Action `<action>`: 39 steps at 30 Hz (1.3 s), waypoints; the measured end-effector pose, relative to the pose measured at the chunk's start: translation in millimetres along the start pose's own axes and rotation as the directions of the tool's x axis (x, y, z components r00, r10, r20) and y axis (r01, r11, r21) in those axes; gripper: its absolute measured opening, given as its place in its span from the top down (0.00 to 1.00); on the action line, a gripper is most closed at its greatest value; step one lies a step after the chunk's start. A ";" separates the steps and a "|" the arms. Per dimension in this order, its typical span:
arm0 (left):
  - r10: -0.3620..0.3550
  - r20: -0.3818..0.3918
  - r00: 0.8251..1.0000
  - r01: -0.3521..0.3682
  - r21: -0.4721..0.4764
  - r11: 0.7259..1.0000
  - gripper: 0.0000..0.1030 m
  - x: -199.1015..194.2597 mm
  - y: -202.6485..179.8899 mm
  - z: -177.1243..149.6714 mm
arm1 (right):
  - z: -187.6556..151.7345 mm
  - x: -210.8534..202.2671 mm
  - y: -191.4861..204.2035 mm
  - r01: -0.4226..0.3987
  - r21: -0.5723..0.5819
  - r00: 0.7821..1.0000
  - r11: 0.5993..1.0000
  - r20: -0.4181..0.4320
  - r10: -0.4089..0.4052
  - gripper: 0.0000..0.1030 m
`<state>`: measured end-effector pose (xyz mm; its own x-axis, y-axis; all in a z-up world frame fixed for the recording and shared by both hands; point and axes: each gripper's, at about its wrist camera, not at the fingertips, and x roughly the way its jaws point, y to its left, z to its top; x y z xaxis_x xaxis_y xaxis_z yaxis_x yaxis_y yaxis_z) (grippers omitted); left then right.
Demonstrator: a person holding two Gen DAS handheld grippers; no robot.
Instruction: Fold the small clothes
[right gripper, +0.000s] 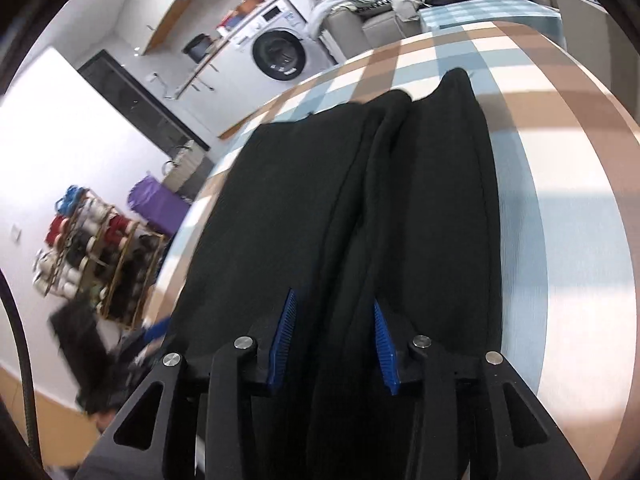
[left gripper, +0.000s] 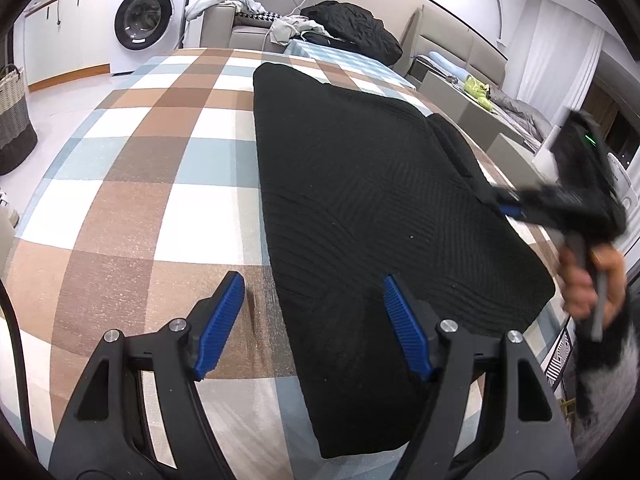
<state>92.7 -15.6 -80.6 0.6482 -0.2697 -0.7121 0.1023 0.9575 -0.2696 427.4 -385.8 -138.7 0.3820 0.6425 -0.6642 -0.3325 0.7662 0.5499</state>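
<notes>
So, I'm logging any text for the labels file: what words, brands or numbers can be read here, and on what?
None can be read.
Washing machine: a brand mark, panel markings and a sticker, all too small to read.
Black garment: no print visible.
Checked cloth: no text.

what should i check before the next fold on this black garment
1. Black garment lies flat on the checked cloth: ok.
2. Left hand-held gripper open, nothing between its pads: ok.
3. Right hand-held gripper open, pads apart above a ridge in the fabric: ok.
4. Right one steady: not ok, it is blurred in the left wrist view.
5. Folded edges aligned: cannot tell, black on black.
6. Garment's near edge fully on the table: cannot tell.
</notes>
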 end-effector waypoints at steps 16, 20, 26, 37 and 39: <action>-0.001 0.000 1.000 0.001 0.017 1.000 0.32 -0.8 -6.8 -2.0 | -49.9 -23.6 15.8 0.026 -0.041 0.999 0.999 0.024 -0.025 0.75; -0.009 -0.005 1.000 0.009 0.006 1.000 0.32 1.7 -5.2 -1.5 | -15.7 -14.1 12.0 0.042 -0.030 0.997 0.999 0.061 -0.040 0.62; -0.003 -0.002 1.000 0.003 0.001 1.000 0.32 1.4 -2.4 -1.7 | 34.6 29.2 -3.9 0.032 0.052 0.998 0.998 0.057 -0.035 0.67; -0.010 0.003 1.000 0.010 -0.009 1.000 0.32 -2.9 1.1 -0.3 | 43.7 -28.2 23.7 0.194 -0.089 0.956 0.977 0.242 -0.168 0.92; -0.011 0.001 1.000 0.011 -0.011 1.000 0.32 -2.5 0.7 -0.6 | 45.5 -21.5 0.0 0.201 -0.024 0.962 0.979 0.194 -0.193 0.91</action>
<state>90.7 -14.3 -79.3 0.6481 -0.2799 -0.7083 0.1012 0.9534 -0.2842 458.5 -399.1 -101.4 0.5990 0.4724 -0.6466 -0.2692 0.8793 0.3930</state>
